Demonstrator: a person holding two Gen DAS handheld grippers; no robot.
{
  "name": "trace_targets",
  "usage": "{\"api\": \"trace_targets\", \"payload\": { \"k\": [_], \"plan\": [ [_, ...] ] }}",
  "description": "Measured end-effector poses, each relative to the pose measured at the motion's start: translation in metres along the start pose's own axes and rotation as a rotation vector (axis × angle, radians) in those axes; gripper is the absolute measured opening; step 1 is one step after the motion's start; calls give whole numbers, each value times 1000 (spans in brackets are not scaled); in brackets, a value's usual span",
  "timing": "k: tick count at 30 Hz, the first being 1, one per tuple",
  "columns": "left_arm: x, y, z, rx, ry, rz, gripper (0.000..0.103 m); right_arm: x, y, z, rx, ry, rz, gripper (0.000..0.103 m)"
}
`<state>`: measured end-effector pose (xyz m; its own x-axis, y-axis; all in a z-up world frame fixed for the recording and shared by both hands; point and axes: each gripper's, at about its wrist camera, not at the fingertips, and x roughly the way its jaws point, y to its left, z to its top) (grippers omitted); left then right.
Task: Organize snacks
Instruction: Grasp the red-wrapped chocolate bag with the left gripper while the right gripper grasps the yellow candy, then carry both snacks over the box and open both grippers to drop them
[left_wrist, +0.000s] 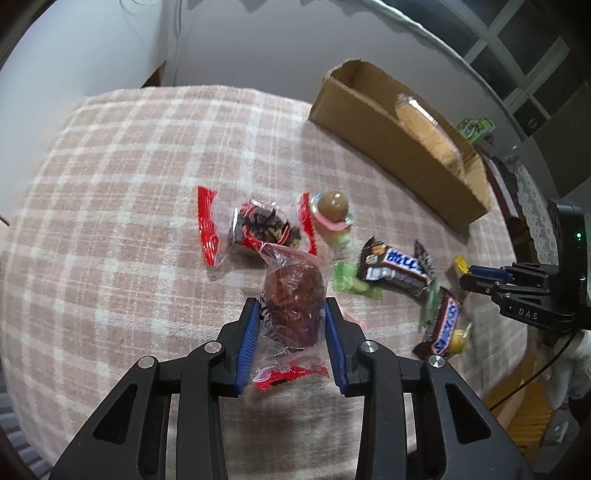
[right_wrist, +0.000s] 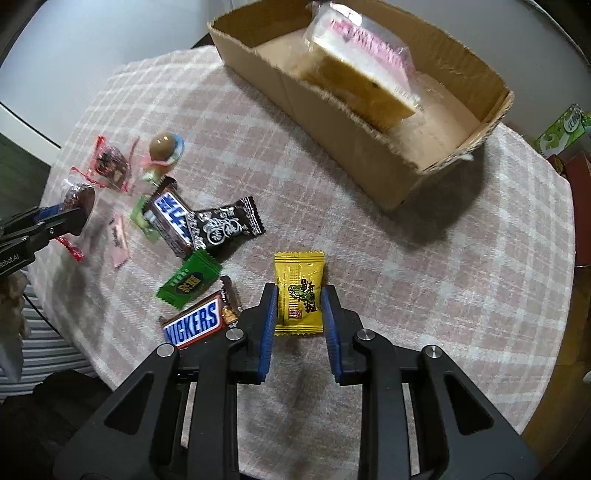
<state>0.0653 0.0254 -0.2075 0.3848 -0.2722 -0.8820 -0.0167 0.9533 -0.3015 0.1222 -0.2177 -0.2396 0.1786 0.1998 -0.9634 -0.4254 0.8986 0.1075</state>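
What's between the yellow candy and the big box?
Nothing: only bare checked cloth between the yellow candy and the cardboard box, seen from the right wrist view.

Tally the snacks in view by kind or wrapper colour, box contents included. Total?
Snickers bars: 2
clear packets with red ends: 2
yellow packet: 1
dark green packet: 1
black packet: 1
pale green packet: 1
pink sachet: 1
round-headed candy: 1
wrapped cake slice in cardboard box: 1
Total: 11
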Motion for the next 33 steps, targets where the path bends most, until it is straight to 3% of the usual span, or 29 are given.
{"api": "trace_targets", "payload": {
  "k": [10,17,33],
  "plan": [
    [-30,-21,36,31,-93,-59,33,-63,-20,8,43,-106,40,25],
    [-34,-45,76,83,-140,-100,33,-93,-40,36,74,-183,25,25],
    [-2,-88,153,171,-160,-120,33,-93,-77,96,102,-227,-21,25]
  ]
}}
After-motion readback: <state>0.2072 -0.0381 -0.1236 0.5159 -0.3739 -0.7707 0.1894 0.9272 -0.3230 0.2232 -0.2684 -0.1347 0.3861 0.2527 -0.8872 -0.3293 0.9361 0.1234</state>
